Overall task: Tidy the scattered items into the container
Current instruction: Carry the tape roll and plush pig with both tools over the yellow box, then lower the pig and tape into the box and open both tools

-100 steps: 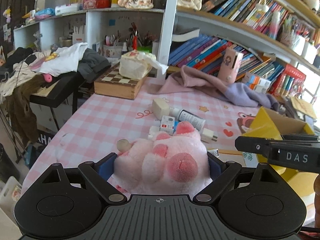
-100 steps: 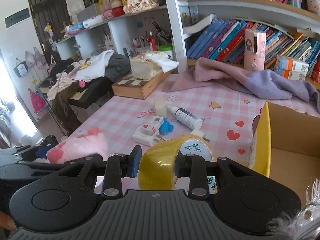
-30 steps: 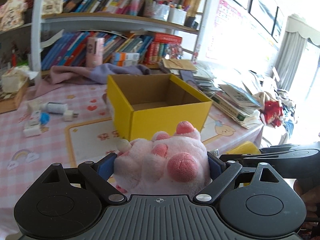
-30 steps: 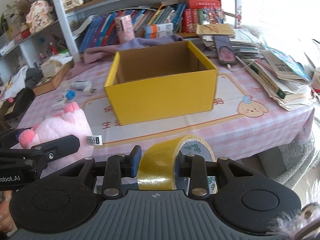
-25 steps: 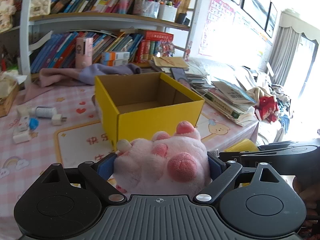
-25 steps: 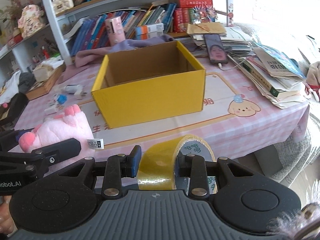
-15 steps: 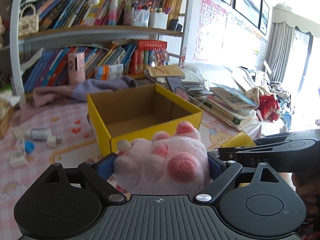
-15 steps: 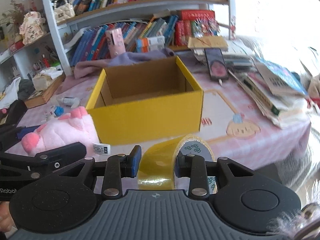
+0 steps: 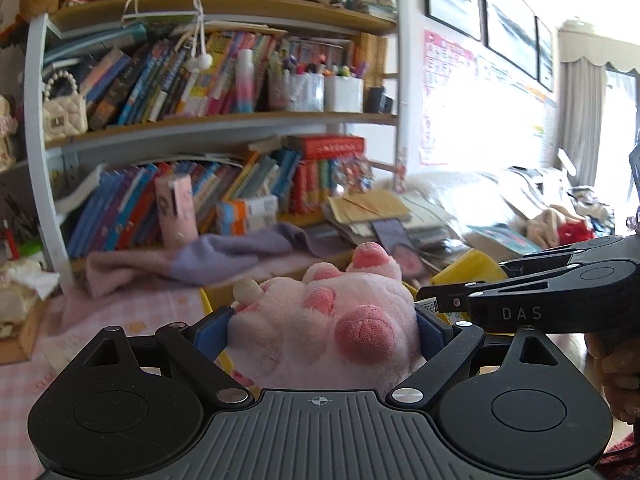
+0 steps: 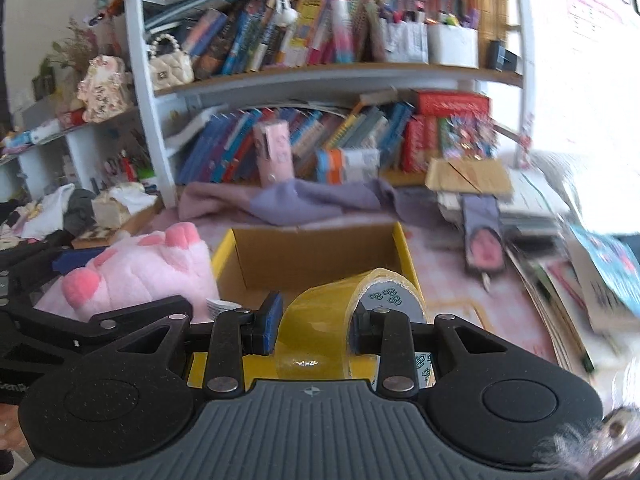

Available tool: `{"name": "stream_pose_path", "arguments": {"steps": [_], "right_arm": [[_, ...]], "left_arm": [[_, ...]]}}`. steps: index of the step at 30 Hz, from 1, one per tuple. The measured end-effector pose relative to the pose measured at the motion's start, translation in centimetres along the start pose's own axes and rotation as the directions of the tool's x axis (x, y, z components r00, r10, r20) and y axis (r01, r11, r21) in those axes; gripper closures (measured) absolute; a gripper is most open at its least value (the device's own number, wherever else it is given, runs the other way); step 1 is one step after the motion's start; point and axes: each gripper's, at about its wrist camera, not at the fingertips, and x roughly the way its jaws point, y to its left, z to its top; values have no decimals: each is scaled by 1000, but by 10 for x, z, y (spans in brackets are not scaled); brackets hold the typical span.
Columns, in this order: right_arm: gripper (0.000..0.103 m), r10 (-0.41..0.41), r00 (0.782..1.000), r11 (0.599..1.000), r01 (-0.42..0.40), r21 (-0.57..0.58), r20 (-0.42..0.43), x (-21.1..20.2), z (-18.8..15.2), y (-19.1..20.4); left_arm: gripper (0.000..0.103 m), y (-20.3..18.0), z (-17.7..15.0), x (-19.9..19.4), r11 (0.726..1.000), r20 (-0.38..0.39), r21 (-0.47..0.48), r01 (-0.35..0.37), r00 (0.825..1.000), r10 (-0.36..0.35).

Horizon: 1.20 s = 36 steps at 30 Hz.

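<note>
The left tool (image 9: 324, 326) was clamped wide on a pink plush paw (image 9: 332, 320), fluffy, with darker pink toe pads and a white tag. The right tool (image 10: 314, 326) was clamped narrowly on a roll of yellow tape (image 10: 320, 328) with a printed white core. Just ahead of both tools stood the yellow cardboard box (image 10: 316, 256), open-topped, on the pink checked desk (image 10: 516, 312).

Pink checked table (image 10: 440, 276) in front of the bookshelves

On it sit an open yellow cardboard box (image 10: 312, 256), a crumpled purple cloth (image 10: 304, 200), a leaning pile of books and papers (image 10: 568, 264) and a phone (image 10: 482, 242) along one side.
</note>
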Motion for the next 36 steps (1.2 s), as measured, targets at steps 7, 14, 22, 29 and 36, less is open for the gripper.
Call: {"name": "stream_pose_path", "arguments": {"steps": [7, 14, 22, 29, 36], "right_arm": [[73, 107, 991, 993, -111, -42, -81, 59, 22, -19], [73, 199, 955, 979, -202, 8, -218, 129, 23, -51], [73, 217, 905, 974, -228, 12, -366, 180, 13, -69], [73, 246, 886, 963, -269, -3, -393, 195, 11, -70], [72, 260, 874, 955, -295, -23, -411, 200, 9, -67]], "left_arm": [[10, 4, 13, 44, 993, -51, -31, -111, 993, 109], [10, 7, 19, 95, 983, -147, -10, -183, 973, 180], [9, 8, 3, 156, 972, -293, 41, -233, 927, 235], [7, 14, 0, 168, 978, -290, 65, -198, 934, 209], [4, 19, -2, 172, 981, -290, 60, -182, 938, 192]]}}
